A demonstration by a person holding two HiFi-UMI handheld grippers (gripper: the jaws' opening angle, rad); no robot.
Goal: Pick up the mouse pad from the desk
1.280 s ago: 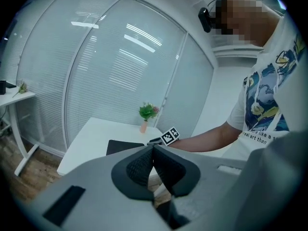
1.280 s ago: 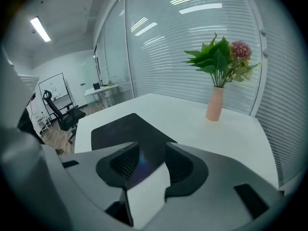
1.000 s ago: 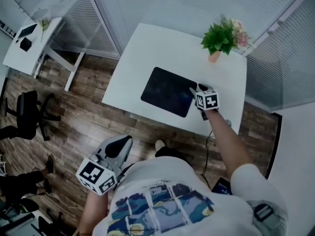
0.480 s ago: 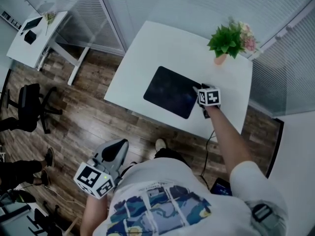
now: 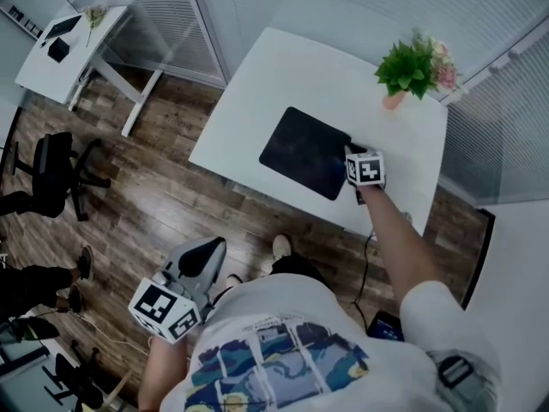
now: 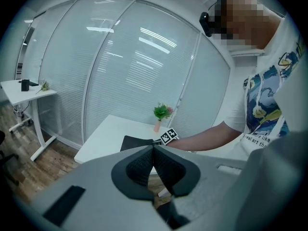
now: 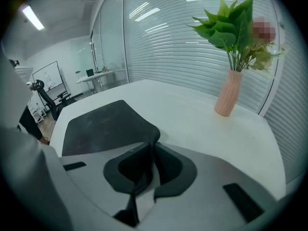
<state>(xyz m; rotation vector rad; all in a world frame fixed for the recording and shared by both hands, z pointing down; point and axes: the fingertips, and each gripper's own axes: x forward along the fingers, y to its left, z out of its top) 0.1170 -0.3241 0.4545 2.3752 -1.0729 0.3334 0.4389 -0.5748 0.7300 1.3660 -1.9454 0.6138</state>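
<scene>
A dark mouse pad [image 5: 304, 151] lies on the white desk [image 5: 274, 75]. My right gripper [image 5: 348, 153] is at the pad's right corner, pointing steeply down. In the right gripper view the pad [image 7: 101, 124] curls up at that corner and runs in between the jaws of the right gripper [image 7: 151, 146], which are closing on it. My left gripper [image 5: 206, 251] hangs low at my left side, off the desk, shut with nothing in it. The left gripper [image 6: 153, 148] looks toward the desk from a distance, where the pad [image 6: 134, 142] shows small.
A potted plant [image 5: 412, 67] in a pink vase [image 7: 230, 93] stands on the desk's far right corner. Glass walls with blinds run behind the desk. A small white side desk [image 5: 60, 54] and a black office chair [image 5: 51, 178] stand on the wood floor at left.
The right gripper's jaws, open over the pad's right corner before, have come together on it, and the gripper has sunk a little. The left gripper has barely shifted.
</scene>
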